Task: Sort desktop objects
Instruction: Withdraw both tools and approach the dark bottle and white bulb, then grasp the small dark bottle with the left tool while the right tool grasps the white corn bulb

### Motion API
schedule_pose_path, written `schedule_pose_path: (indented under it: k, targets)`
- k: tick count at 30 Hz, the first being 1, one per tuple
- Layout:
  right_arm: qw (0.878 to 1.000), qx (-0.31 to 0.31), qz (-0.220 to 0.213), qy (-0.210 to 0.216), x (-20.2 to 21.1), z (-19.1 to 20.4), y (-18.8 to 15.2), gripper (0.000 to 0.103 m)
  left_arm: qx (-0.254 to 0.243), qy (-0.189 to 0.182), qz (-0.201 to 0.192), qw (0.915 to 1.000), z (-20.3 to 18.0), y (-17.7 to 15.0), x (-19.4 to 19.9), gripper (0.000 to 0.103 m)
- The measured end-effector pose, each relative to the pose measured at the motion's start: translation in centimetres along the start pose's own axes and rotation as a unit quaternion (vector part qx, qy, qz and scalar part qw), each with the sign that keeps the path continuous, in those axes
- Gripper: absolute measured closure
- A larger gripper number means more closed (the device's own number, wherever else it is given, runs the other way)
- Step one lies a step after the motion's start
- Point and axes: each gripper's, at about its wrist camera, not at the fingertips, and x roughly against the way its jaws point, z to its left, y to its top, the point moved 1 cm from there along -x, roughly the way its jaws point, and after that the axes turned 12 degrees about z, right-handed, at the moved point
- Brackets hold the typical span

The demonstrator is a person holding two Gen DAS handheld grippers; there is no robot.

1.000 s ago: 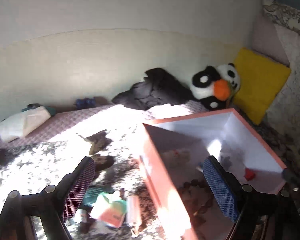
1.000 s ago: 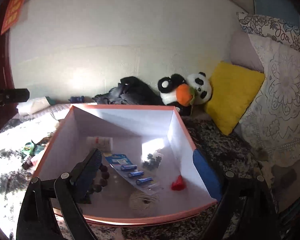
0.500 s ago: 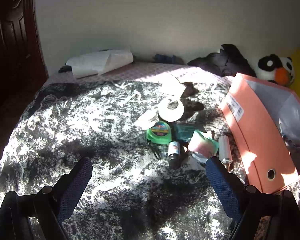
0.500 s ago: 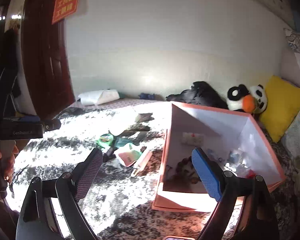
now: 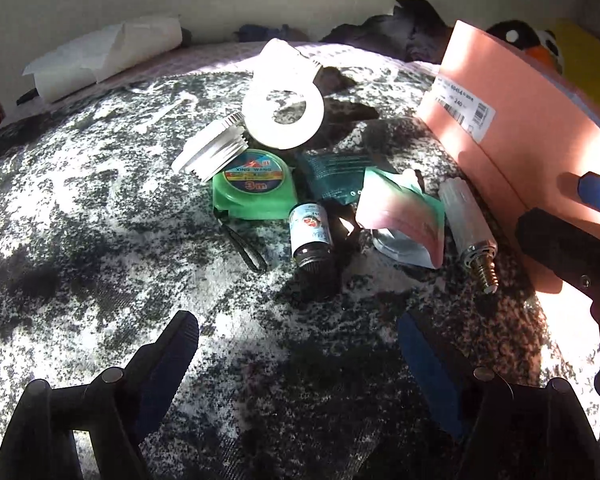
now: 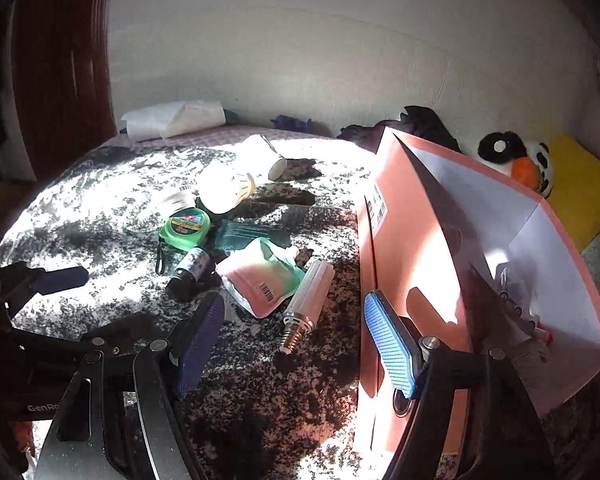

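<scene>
Left wrist: claw agape, prob. above dark bottle.

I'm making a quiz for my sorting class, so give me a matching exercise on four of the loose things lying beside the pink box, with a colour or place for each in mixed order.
Things:
1. tape measure
2. small bottle
3. pouch
4. light bulb

Descriptions:
A. lies closest to the pink box, screw base toward the camera
B. green case with a black wrist strap
C. pink and green, between the bottle and the bulb
D. dark glass with a white label, just right of the strap

Pairs: 1-B, 2-D, 3-C, 4-A
</scene>
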Motion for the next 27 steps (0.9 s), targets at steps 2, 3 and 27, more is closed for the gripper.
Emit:
schedule_pose_path:
  k: [2,3,27]
  targets:
    - [1.000,0.001,0.010,0.014,-1.1,0.3,0.6,0.028,-0.001,-0.003,0.002,1.0000,-0.3,0.8,-1.2,0.018]
    - [1.000,0.000,0.014,0.020,-1.5,0.4,0.8,0.029,-0.002,-0.003,0.002,1.0000,-0.5,1.2,-1.7,0.021]
    - [0.996,-0.036,0.070,0.029,-8.7,-1.0,0.6,0.072,0.032,0.026,0.003,0.9991,1.4,1.3,-2.7,0.077]
